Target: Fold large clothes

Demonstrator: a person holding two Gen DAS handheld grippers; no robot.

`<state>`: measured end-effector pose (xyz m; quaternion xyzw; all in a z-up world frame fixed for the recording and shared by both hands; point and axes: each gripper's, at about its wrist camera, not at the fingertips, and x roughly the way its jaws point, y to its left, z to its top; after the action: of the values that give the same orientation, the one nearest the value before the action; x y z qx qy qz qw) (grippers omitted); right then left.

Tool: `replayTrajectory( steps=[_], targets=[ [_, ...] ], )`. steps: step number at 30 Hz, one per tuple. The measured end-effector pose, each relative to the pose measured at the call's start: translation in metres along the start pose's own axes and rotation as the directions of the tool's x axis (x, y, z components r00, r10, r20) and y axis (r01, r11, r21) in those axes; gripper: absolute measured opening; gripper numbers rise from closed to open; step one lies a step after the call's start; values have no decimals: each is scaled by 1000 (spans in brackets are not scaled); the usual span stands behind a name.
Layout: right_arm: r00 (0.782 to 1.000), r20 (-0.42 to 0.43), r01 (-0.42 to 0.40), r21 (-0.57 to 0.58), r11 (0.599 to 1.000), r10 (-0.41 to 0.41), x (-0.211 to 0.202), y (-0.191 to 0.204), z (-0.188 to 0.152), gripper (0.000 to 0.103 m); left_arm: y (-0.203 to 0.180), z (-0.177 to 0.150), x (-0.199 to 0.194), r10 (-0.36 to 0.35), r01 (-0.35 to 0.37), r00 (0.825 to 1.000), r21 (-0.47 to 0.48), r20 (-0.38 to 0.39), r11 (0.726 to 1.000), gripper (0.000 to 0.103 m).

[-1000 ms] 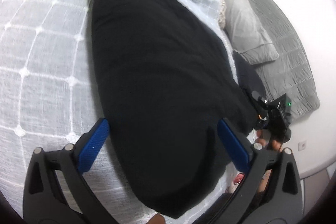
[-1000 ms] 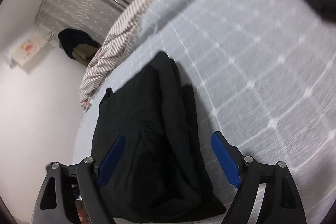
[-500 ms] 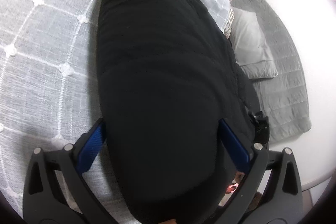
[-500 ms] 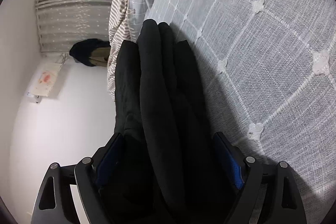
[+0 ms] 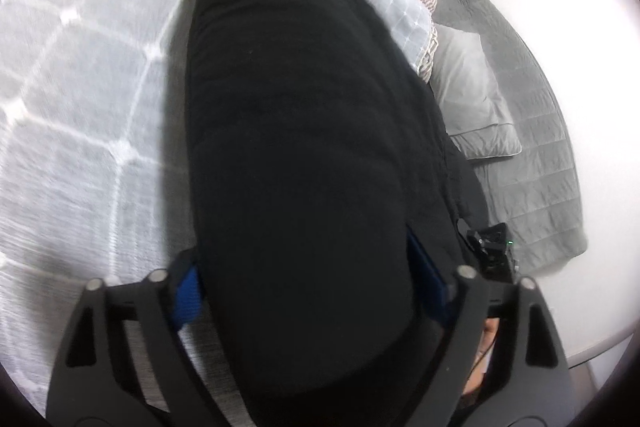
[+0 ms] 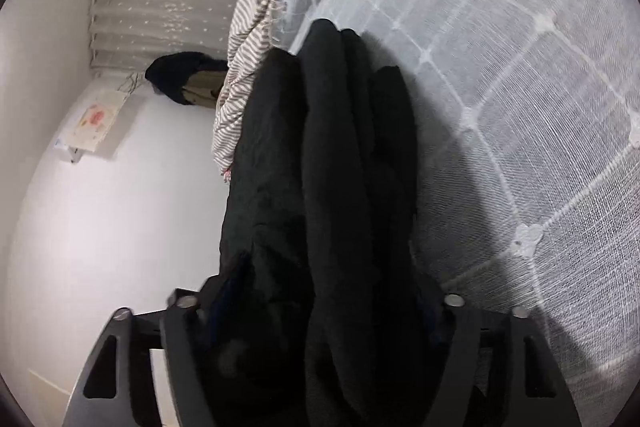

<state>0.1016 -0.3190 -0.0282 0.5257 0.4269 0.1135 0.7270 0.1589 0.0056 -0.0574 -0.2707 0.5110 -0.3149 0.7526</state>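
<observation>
Closing both grippers on black garment (image 5: pixel 304 155), already folded into long bundle on quilted bed (image 5: pixel 80 115). Left gripper (image 5: pixel 316 287): jaws just narrowed, pads flanking near end at 6 o'clock. Right gripper (image 6: pixel 320 311): same, layers bunched between. Final fold left.

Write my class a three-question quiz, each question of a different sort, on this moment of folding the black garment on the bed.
1. True or false: the black garment lies between the fingers of the left hand-held gripper.
2. What lies on the floor by the bed? A) grey pillow B) red towel C) basket
3. Fill in: the right hand-held gripper closes around the garment's ___ edge.

Key: 1 true; 2 A, the pillow rests on a grey quilt; 3 folded, layered.
</observation>
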Motion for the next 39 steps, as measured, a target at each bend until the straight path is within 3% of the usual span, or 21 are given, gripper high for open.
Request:
replayTrajectory(
  steps=[7, 11, 14, 19, 21, 23, 25, 26, 28, 30, 34, 39],
  targets=[
    [996, 34, -79, -179, 981, 86, 16, 60, -12, 57, -10, 11, -48, 30, -42, 990, 90, 136, 995, 70],
    [987, 17, -149, -263, 953, 158, 52, 104, -10, 56, -4, 22, -92, 51, -80, 971, 112, 236, 990, 69],
    [982, -14, -180, -334, 925, 186, 91, 138, -10, 55, 8, 33, -125, 65, -109, 946, 121, 318, 987, 69],
    [973, -82, -231, -435, 870, 217, 153, 183, -10, 55, 45, 49, -169, 42, -131, 891, 169, 453, 977, 70],
    [980, -101, -200, -444, 873, 173, 178, 190, -8, 59, 69, 58, -168, 74, -154, 887, 141, 455, 978, 74],
    [994, -101, -79, -435, 897, 38, 207, 186, 0, 60, 99, 68, -158, 173, -219, 890, 63, 423, 974, 77],
    [988, -95, 64, -447, 892, -119, 226, 172, 2, 60, 132, 74, -139, 305, -301, 890, -65, 340, 951, 78],
    [984, -89, 97, -456, 884, -154, 229, 166, 2, 60, 146, 74, -135, 334, -311, 886, -123, 323, 943, 79],
    [980, -89, 118, -445, 887, -175, 224, 152, 3, 63, 159, 74, -142, 272, -217, 904, -194, 329, 957, 79],
    [981, -73, 133, -427, 894, -181, 211, 142, 5, 64, 146, 73, -152, 292, -236, 888, -192, 357, 953, 80],
    [979, -33, 169, -413, 895, -200, 180, 136, 2, 67, 112, 62, -171, 355, -329, 833, -137, 425, 934, 84],
    [956, 28, 270, -479, 835, -292, 152, 154, -19, 74, 55, 39, -170, 428, -449, 785, -65, 448, 891, 100]
  ],
)
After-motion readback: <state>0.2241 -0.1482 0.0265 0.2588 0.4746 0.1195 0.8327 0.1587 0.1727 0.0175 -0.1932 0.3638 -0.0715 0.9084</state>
